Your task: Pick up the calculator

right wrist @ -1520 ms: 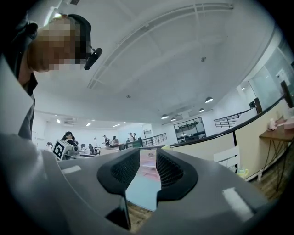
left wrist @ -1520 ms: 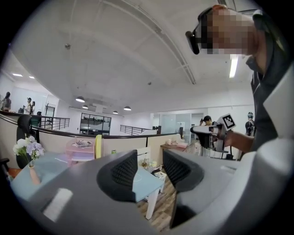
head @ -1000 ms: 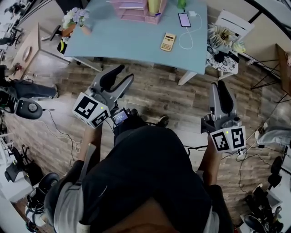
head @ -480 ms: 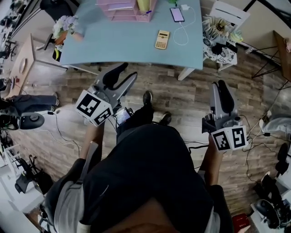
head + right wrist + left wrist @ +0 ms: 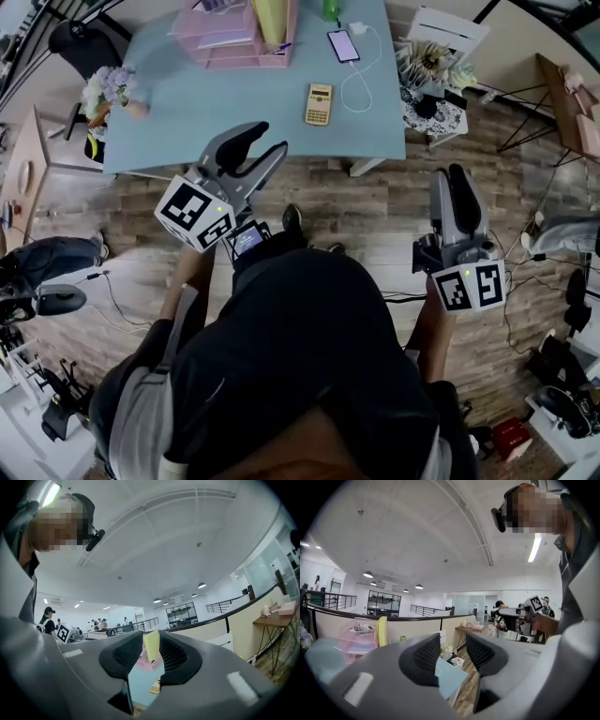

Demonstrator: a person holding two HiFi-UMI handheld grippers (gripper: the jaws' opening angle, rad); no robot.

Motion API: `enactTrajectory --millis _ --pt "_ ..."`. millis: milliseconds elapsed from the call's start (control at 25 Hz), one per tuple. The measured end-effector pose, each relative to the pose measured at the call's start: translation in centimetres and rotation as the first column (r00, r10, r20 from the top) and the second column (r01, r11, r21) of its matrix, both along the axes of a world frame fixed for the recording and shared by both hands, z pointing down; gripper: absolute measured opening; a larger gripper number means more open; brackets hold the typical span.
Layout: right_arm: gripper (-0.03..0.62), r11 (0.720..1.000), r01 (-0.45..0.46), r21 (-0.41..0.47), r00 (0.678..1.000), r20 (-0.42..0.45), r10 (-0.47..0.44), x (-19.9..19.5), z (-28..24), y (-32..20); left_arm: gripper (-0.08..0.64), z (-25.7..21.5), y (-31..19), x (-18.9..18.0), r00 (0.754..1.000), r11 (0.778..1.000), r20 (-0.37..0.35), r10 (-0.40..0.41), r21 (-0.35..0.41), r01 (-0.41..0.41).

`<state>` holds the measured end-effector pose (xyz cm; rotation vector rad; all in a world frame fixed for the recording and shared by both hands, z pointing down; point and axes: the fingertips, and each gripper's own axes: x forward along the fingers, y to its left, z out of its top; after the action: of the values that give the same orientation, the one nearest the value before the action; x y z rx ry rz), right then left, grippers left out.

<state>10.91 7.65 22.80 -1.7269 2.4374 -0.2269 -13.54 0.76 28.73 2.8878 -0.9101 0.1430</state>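
Yellow rectangular calculator (image 5: 319,103) lay far-right of nearer left gripper (image 5: 261,142), long axis near-far; it and right gripper (image 5: 457,180) both narrowly apart, empty.

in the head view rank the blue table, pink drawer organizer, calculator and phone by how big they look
1. blue table
2. pink drawer organizer
3. calculator and phone: they look about alike, so I can't rank them.

The calculator (image 5: 319,103) is small and flat, of a pale yellow colour, and its key side is up. It lies flat on the light blue table (image 5: 216,112), in the right half, close to the near edge. Its long side points about straight to the far edge. In the right gripper view it (image 5: 155,686) shows low and small.
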Motion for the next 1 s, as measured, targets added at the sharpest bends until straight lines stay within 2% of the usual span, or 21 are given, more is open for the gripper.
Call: enactTrajectory --millis 600,1000 --pt "0.094 0.989 -0.149 -0.004 0.988 -0.042 0.148 -3.0 -0.5 -4.3 0.224 0.7 -8.1 -1.8 0.989 0.99 -0.037 0.141 0.0 -0.141" --pt "0.094 0.987 -0.157 -0.013 0.985 -0.077 0.156 -4.4 -1.0 -6.6 0.224 1.3 -10.8 -3.1 0.988 0.991 -0.073 0.134 -0.012 -0.135"
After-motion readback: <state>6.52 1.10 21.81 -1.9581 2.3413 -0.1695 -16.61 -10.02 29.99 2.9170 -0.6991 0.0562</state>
